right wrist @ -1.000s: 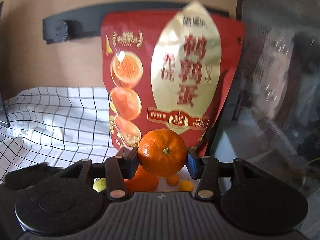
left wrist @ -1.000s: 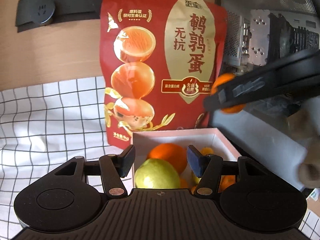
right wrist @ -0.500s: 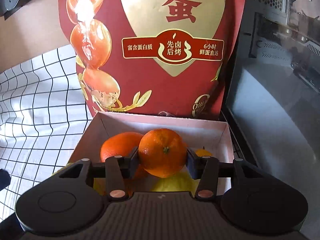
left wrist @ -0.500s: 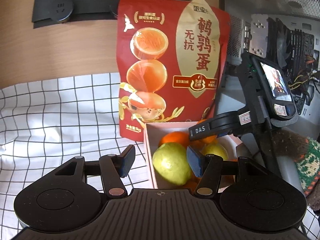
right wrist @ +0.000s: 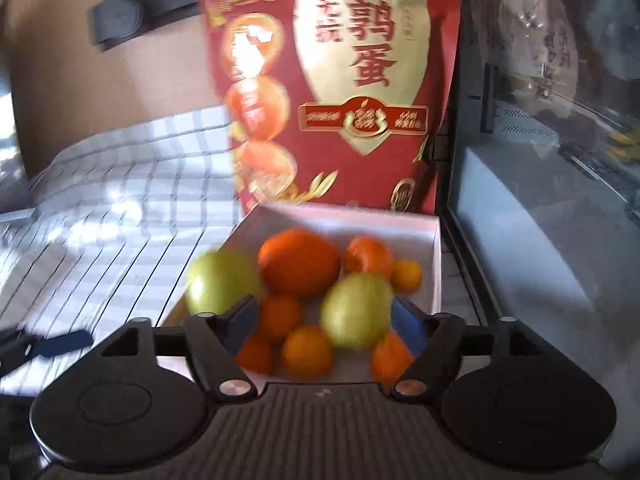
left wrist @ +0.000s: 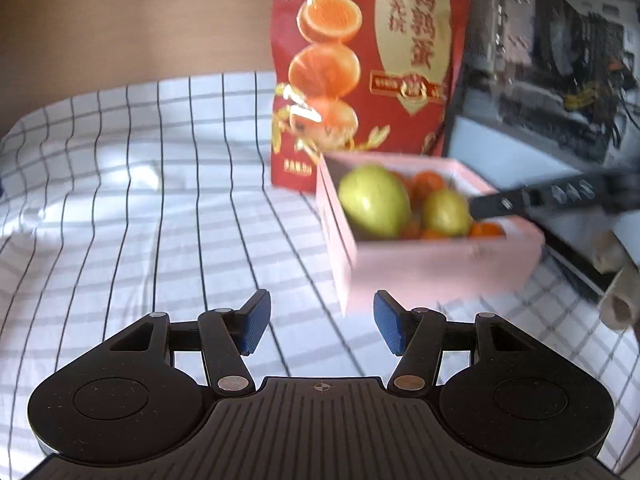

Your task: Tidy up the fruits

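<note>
A pink box point(left wrist: 440, 264) on the checked cloth holds two green fruits, one large point(left wrist: 374, 200), and several oranges and mandarins. In the right wrist view the box point(right wrist: 436, 248) lies just past my fingers, with a big orange point(right wrist: 298, 262), a mandarin point(right wrist: 368, 258) and a green fruit point(right wrist: 356, 308) in it. My right gripper point(right wrist: 324, 320) is open and empty above the box's near end. My left gripper point(left wrist: 320, 326) is open and empty over the cloth, in front of the box and to its left. The right gripper's arm point(left wrist: 540, 200) reaches over the box from the right.
A tall red snack bag point(left wrist: 368, 68) stands right behind the box. A glass-sided computer case point(right wrist: 540, 160) stands close on the right. A wooden wall with a black socket strip point(right wrist: 120, 20) is at the back. The checked cloth point(left wrist: 140, 220) stretches left.
My right gripper has opened and let the mandarin go into the box. My left gripper has drawn back and left, away from the box.
</note>
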